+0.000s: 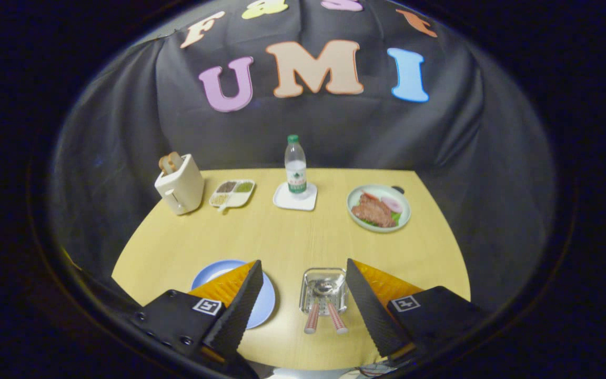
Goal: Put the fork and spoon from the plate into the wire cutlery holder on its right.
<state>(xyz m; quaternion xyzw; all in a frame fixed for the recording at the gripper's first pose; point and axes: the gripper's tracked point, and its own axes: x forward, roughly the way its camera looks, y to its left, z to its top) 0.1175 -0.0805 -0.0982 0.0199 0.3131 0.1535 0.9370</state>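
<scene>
Gripper view: the gripper is spread wide and holds nothing. Between its fingers sits the wire holder, with fork and spoon inside, their striped handles leaning out toward the camera. The blue plate lies left of the holder, partly behind the left finger.

Wooden table, toaster, condiment tray, coaster, food plate, blue plate, wire cutlery holder
</scene>
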